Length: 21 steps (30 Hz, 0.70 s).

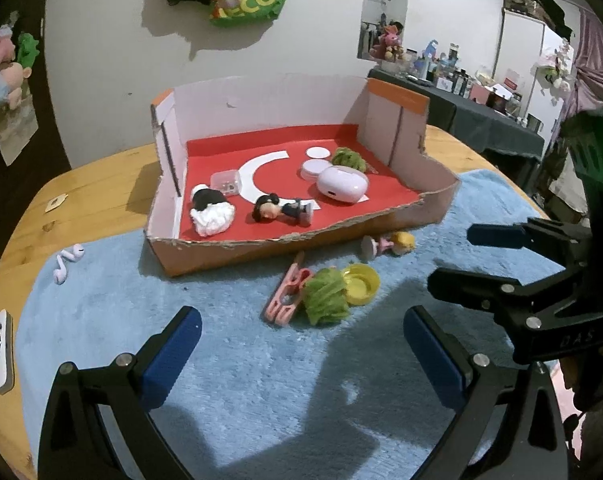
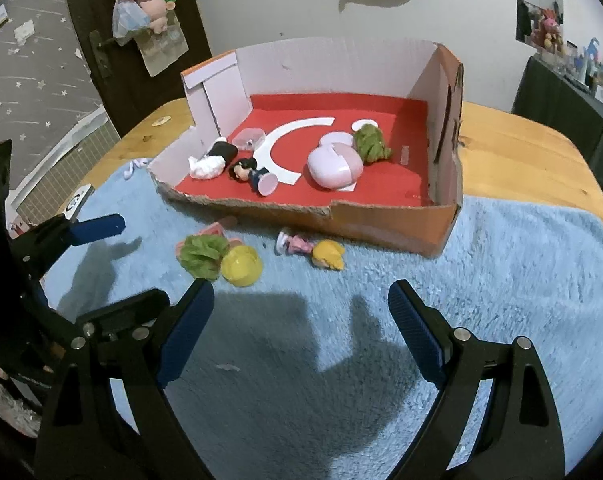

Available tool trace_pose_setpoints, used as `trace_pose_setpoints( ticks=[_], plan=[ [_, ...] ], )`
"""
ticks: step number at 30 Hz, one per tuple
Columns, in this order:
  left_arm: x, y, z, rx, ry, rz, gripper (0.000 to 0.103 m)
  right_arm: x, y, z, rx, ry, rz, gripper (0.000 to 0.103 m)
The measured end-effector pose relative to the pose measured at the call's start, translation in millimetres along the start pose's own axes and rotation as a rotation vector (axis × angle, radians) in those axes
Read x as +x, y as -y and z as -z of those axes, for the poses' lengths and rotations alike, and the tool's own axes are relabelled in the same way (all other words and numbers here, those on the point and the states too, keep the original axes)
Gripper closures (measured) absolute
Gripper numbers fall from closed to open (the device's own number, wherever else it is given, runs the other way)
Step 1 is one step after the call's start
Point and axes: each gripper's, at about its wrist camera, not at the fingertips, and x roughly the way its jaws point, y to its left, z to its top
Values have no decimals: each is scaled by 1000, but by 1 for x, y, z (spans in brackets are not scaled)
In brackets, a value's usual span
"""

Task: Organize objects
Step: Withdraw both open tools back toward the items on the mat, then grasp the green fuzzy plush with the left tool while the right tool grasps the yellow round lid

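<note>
An open cardboard box (image 1: 237,254) with a red floor stands on a blue towel (image 1: 229,380). Inside lie a pink earbud case (image 1: 341,186), a green pom (image 1: 347,158), a dark-haired figurine (image 1: 281,209) and a black-and-white figure (image 1: 211,212). In front of the box lie a pink clothes peg (image 1: 285,296), a second green pom (image 1: 325,296), a yellow cap (image 1: 361,282) and a blond figurine (image 1: 389,245). My left gripper (image 1: 301,344) is open over the towel just short of the peg and pom. My right gripper (image 2: 301,320) is open too, empty, short of the yellow cap (image 2: 241,266) and blond figurine (image 2: 313,250).
White earphones (image 1: 67,264) lie on the towel's left edge and a white flat device (image 1: 0,350) sits at the table's left rim. The wooden table (image 1: 101,176) curves round behind the box. Each gripper shows in the other's view, right gripper (image 1: 461,260) and left gripper (image 2: 113,268).
</note>
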Motion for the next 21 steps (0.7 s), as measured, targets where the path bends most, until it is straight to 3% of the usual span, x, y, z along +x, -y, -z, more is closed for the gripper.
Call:
trace_pose_setpoints(
  ticks=[7,11,15,21],
  plan=[
    [7,-4,0,-1,-10,9,25,4,6,3,0,4,32,14],
    [11,-3,1,2,-21,34,41,7,7,3,-8,-1,34,25],
    [16,0,0,13,-28,64,51,13,5,3,-18,-18,19,40],
    [26,3,-3,8,-50,100,61,22,-6,4,-61,-42,-26,44]
  ],
)
